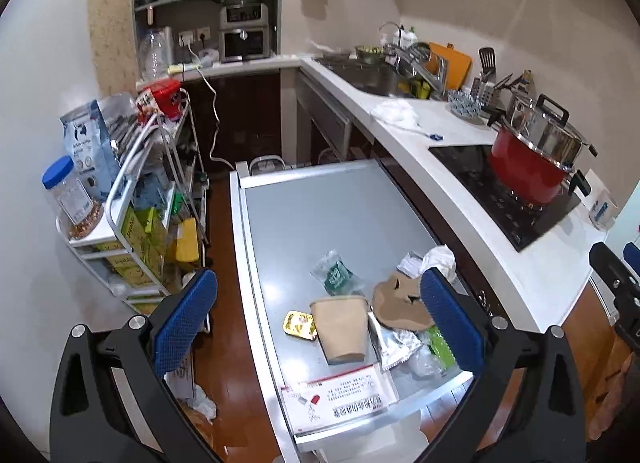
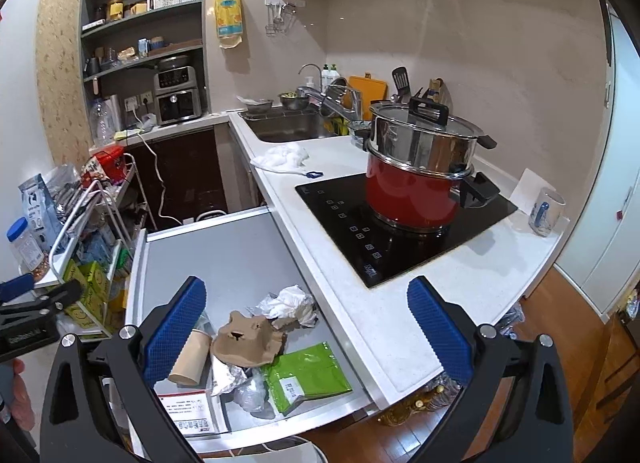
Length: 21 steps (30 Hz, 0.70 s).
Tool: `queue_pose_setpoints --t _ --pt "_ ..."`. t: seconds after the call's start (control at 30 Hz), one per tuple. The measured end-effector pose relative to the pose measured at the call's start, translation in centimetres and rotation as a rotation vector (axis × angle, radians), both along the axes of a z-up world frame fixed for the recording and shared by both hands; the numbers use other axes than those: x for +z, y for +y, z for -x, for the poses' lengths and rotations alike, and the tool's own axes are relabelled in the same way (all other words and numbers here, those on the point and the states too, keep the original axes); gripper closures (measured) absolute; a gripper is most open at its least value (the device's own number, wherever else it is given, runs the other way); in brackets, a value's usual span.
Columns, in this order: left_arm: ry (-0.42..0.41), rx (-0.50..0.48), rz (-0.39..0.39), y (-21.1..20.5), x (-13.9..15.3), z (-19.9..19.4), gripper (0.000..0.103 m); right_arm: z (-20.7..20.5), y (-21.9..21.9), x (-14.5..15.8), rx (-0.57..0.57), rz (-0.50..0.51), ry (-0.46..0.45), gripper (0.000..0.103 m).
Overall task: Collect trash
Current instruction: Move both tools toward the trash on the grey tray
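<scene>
Left gripper point(image 1: 320, 311): fingers apart, empty | right gripper point(image 2: 308, 331): fingers apart, empty | trash: cup point(image 1: 342, 329), wrappers, tissue point(image 2: 292, 303) heaped near end of grey table point(image 1: 320, 215) | tip: drop straight over cup, pinch mid-body.

Nothing reads clearly — the red-bordered printed sheet point(image 1: 340, 395) and blue bag point(image 1: 86, 143) carry only blurred lettering.
</scene>
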<state>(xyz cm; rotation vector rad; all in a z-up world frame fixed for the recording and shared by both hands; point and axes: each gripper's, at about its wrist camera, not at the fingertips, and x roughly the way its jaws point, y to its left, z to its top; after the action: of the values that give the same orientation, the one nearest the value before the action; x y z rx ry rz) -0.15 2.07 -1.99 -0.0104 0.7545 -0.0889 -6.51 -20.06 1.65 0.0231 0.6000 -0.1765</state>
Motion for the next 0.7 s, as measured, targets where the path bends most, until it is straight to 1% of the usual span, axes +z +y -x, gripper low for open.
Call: queue_pose_setpoints --t 0.07,0.23,0.37,0.57,0.7 --pt "-0.010 -0.007 -0.007 0.05 0.15 0.06 0.002 -0.05 0.07 0.03 0.003 0.000 -0.002 0.004" --pt "-0.034 0.008 -0.027 0.40 0.44 0.00 0.002 -0.12 -0.12 -0.13 0.021 -0.041 0.000 0.004" --pt "-0.039 0.021 -0.051 0.63 0.27 -0.03 0.002 -0.06 0.30 -0.28 0.039 -0.042 0.000 0.004" --pt "-0.036 0.039 -0.068 0.91 0.13 -0.22 0.002 -0.12 0.63 -0.36 0.035 -0.025 0.004 0.004" --pt "-0.037 0.040 -0.067 0.85 0.15 -0.25 0.002 -0.17 0.58 -0.28 0.036 -0.036 0.003 0.004"
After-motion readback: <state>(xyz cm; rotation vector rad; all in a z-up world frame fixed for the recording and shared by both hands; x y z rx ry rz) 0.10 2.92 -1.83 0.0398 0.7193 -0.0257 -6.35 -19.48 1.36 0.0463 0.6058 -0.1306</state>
